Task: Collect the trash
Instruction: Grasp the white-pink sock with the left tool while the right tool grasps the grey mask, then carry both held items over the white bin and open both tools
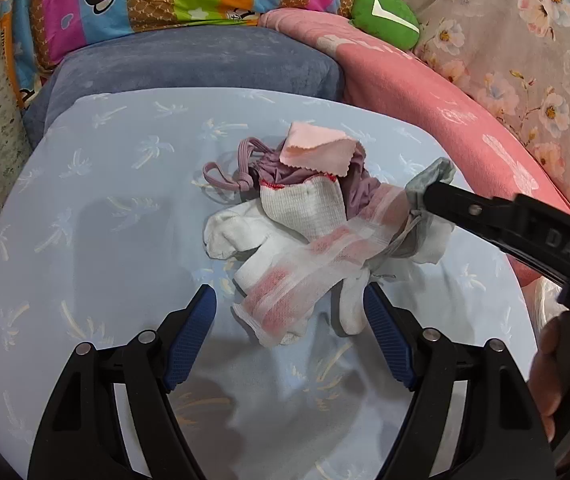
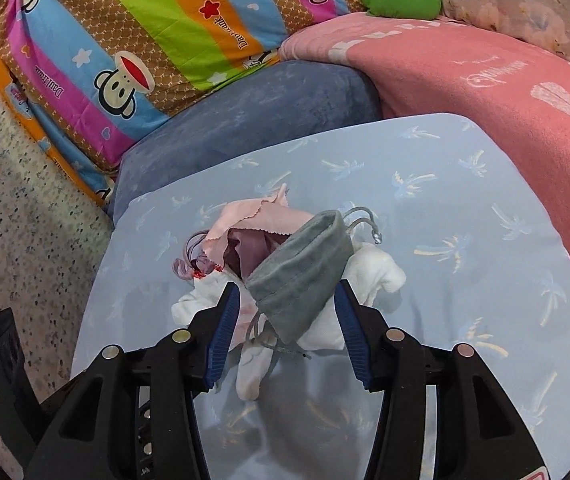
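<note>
Both views bright, evenly lit, colours vivid. Soft grey shadows on light blue sheet [image 1: 85, 208] at 6 and 9 o'clock, light apparently overhead. Focus crisp at centre. Strong fisheye bending toward rims; black vignette at corners. No glare, little blur.

Place: home bedroom
Evidence: cartoon-monkey striped quilt [image 2: 117, 52], pink blanket [image 2: 485, 92], floral bedding [image 1: 525, 40], blue pillow [image 1: 189, 64], green plush [image 1: 385, 16]

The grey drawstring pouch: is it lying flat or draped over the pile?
Draped. The grey drawstring pouch slopes across the heap of white gloves and purple cloth, its cords dangling off both ends.
</note>
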Tool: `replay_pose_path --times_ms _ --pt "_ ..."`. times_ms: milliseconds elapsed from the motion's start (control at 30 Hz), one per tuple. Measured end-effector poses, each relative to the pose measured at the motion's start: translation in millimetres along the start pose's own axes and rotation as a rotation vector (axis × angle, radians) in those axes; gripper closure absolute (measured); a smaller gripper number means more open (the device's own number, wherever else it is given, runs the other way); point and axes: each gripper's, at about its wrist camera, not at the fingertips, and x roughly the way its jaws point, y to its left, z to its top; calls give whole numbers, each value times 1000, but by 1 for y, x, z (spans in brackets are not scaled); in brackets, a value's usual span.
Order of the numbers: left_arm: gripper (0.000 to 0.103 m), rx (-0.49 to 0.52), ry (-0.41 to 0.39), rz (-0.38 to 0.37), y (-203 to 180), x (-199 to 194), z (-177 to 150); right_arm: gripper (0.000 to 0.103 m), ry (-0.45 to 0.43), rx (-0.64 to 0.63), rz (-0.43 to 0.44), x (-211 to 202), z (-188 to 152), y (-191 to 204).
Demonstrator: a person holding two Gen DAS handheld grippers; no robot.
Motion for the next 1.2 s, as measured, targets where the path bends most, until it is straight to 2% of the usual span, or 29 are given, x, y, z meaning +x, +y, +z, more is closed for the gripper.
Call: replay_pose_path --times_ms 133,267,300,367,433,500,567,867,1200 --pt "33 8 5 -5 1 5 0 55 12 18 -29 17 0 -2" --pt "42 24 15 -11 -1 15 5 81 18 25 -50 20 -3 -11" --pt "46 25 26 -20 -1 19 6 86 21 33 -46 20 -4 -13" --pt "57 27 44 -26 -3 25 6 89 22 44 -38 18 -4 -16" --pt "76 35 55 -35 -7 27 5 90 14 42 -31 12 -6 -18" --pt "84 42 61 -48 -11 26 4 91 2 45 -20 3 -8 -19" --pt "88 50 52 -47 -14 23 3 91 -10 52 -3 -8 -9 -21" --pt "91 44 -47 -89 -31 -20 13 91 -103 61 43 -69 -6 -27" --pt "91 113 -151 -145 -77 -67 26 91 -237 78 69 -151 -3 -47"
